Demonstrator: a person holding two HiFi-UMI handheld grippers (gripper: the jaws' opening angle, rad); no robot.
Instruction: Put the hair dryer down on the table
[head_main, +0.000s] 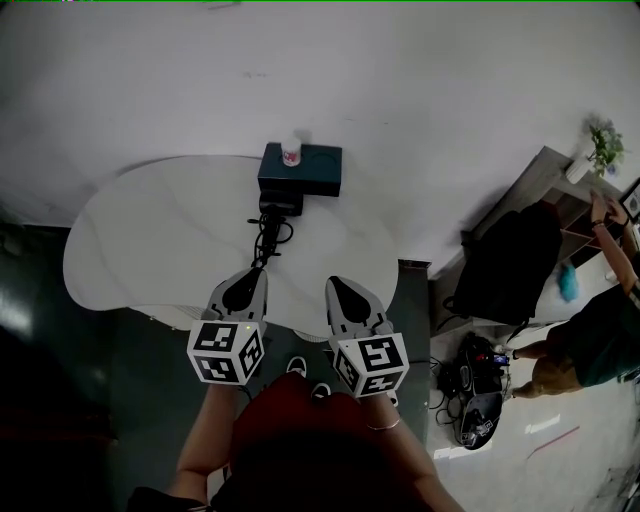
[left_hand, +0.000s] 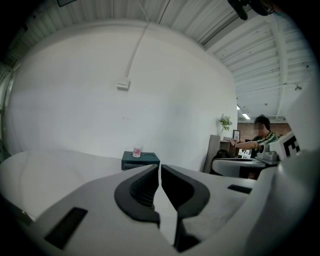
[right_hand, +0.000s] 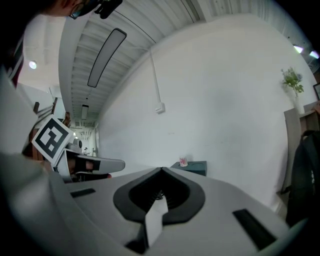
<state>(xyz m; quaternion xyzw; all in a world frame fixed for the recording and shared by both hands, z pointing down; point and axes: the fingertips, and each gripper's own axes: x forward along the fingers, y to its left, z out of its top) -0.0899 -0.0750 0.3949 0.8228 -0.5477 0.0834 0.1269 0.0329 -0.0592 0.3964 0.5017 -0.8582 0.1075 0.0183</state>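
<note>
1. Here, the hair dryer (head_main: 281, 206) lies on the white table (head_main: 150, 230), seemingly against the near side of a dark box (head_main: 315, 170); its cord (head_main: 267, 236) loops just nearer the person than the box.
2. Both claws hover well short of the box, above the table's near edge; the left gripper (head_main: 256, 275) has its jaws pressed together on nothing; the right gripper (head_main: 337, 285) is likewise closed and empty.
3. By its look, the dryer is a rigid plastic shell, probably light but top-heavy, and smooth enough to slip; the handle would be the surest place to take hold, though how it lies is too small to make out; the limp cord may snag.
4. A small cup (head_main: 291, 153) stands on top of the box and could be knocked over; right of the box, off the table, are a dark bag (head_main: 510, 265), a potted plant (head_main: 603, 148) and a bystander (head_main: 590, 340), none in the way.
</note>
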